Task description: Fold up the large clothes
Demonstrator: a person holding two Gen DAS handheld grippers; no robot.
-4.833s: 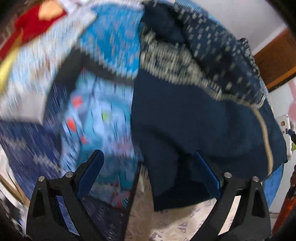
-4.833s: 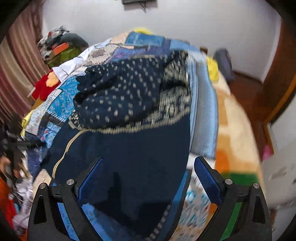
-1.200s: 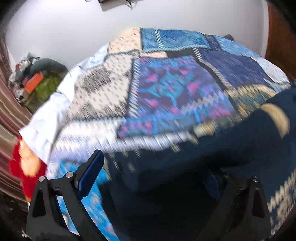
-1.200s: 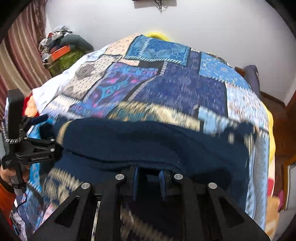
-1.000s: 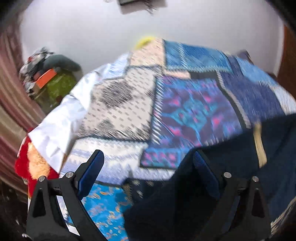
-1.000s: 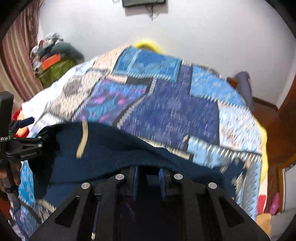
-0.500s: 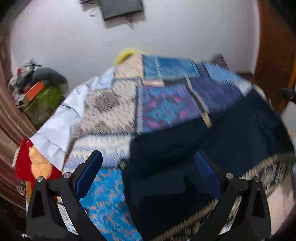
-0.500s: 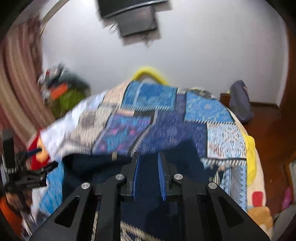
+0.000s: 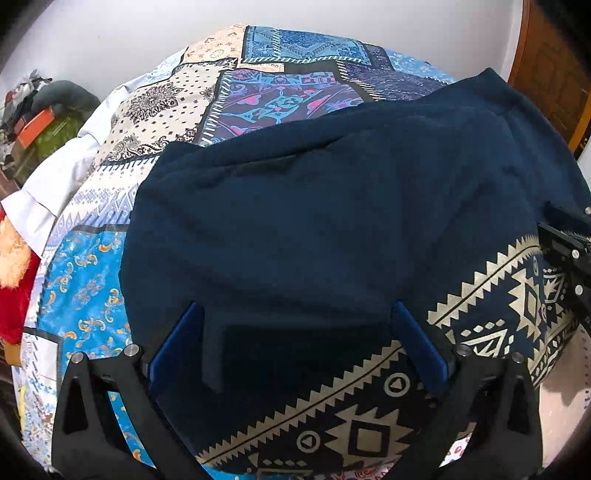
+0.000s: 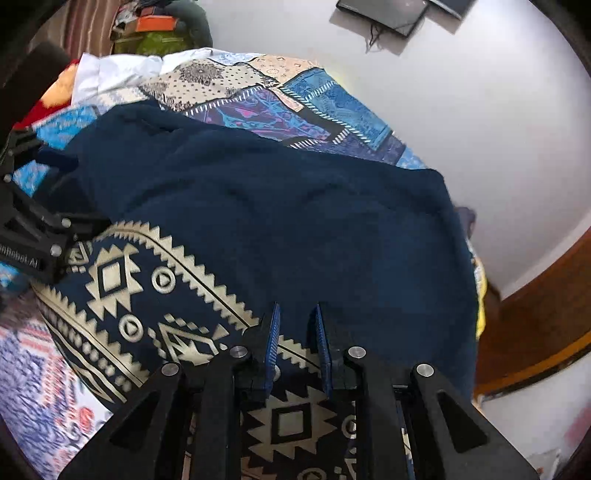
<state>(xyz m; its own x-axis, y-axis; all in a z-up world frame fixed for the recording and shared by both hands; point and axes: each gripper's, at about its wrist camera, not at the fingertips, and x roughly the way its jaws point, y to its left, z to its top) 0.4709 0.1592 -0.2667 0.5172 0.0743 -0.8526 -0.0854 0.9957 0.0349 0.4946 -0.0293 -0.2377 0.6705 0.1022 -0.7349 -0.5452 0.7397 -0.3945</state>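
Note:
A large navy garment (image 9: 325, 221) with a cream geometric border (image 9: 498, 280) lies spread over the patchwork bedspread (image 9: 280, 99). My left gripper (image 9: 299, 343) hovers over its near edge with the jaws wide apart and nothing between them. My right gripper (image 10: 295, 339) has its jaws nearly closed on the patterned border (image 10: 122, 280) of the garment (image 10: 295, 206). The right gripper's body shows at the right edge of the left wrist view (image 9: 569, 258). The left gripper's body shows at the left edge of the right wrist view (image 10: 33, 236).
A white sheet (image 9: 55, 184) and a red plush item (image 9: 14, 280) lie at the bed's left side. A pile of bags (image 9: 40, 118) stands by the far wall. A wooden door (image 9: 554, 70) is at the right. A screen (image 10: 388, 14) hangs on the wall.
The garment has been swung out and laid flat over the bedspread. The left gripper has let go and stands open over the edge; the right gripper stays closed on the border.

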